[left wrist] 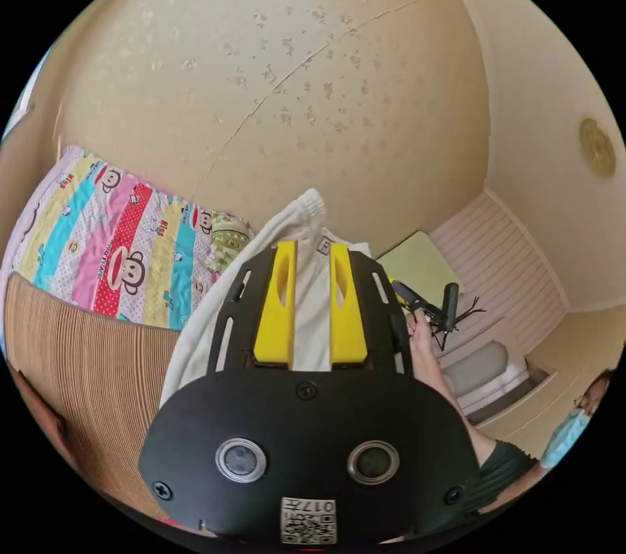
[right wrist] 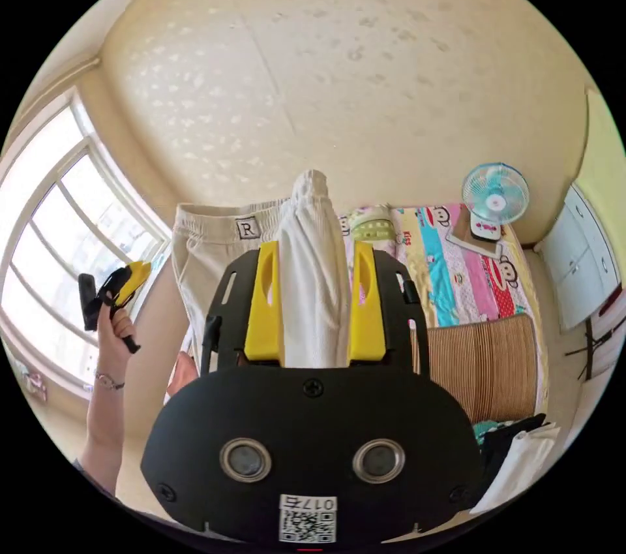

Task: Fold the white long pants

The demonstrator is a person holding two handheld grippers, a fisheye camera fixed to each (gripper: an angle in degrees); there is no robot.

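The white long pants (left wrist: 301, 209) hang in the air, and a ribbed strip of them runs between the yellow jaws of my left gripper (left wrist: 313, 248), which is shut on the cloth. In the right gripper view, a thick bunched fold of the pants (right wrist: 312, 293) fills the gap of my right gripper (right wrist: 316, 247), shut on it, and the waistband (right wrist: 215, 229) with its small label spreads out to the left behind. The other gripper (left wrist: 430, 309), held by a hand, shows at the right of the left gripper view. At the left of the right gripper view is the other gripper (right wrist: 120, 290), in a raised hand.
Both views tilt up towards the cream ceiling (left wrist: 313, 71). A bed with a bright striped cartoon sheet (left wrist: 111, 247) and a brown ribbed footboard (right wrist: 482, 358) lies below. There is a fan (right wrist: 495, 192), a window (right wrist: 59, 241), a white cabinet (right wrist: 580, 260) and a person in a mask (left wrist: 574, 423).
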